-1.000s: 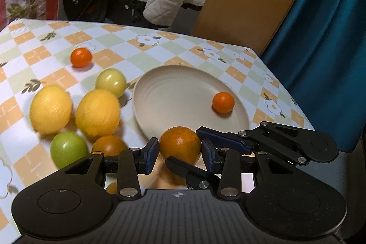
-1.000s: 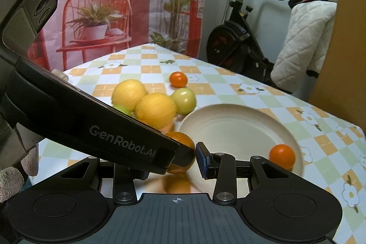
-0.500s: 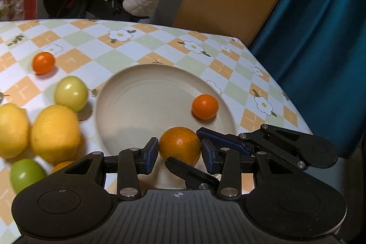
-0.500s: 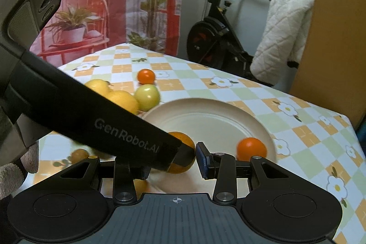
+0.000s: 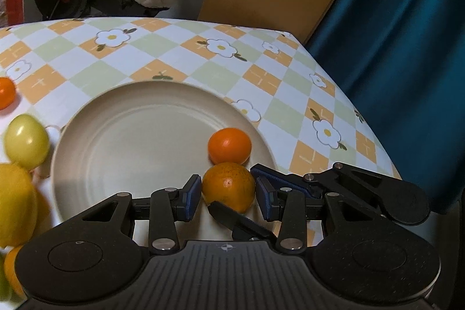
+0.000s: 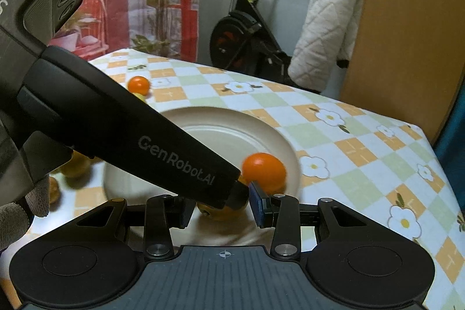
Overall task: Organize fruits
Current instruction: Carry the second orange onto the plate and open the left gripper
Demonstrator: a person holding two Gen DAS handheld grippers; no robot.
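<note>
My left gripper (image 5: 228, 192) is shut on a dull orange (image 5: 228, 189) and holds it over the near rim of the cream plate (image 5: 130, 135). A smaller bright orange (image 5: 229, 146) lies on the plate just beyond it. My right gripper (image 6: 221, 208) sits right beside the left one, jaws apart; the left gripper's black body (image 6: 130, 130) crosses in front and hides its left finger tip. The held orange (image 6: 222, 211) shows partly between the right fingers. The bright orange (image 6: 264, 170) and the plate (image 6: 232, 132) also show there.
Left of the plate lie a pale green fruit (image 5: 26, 142), a lemon (image 5: 14, 205) and a small orange (image 5: 5, 93). The checked tablecloth (image 5: 290, 83) ends at the right by a teal curtain (image 5: 401, 48). An exercise bike (image 6: 250, 42) stands behind.
Both grippers have moved right and forward over the plate, the left carrying the dull orange up to the bright orange. The fruit pile has slid toward the left edge of view.
</note>
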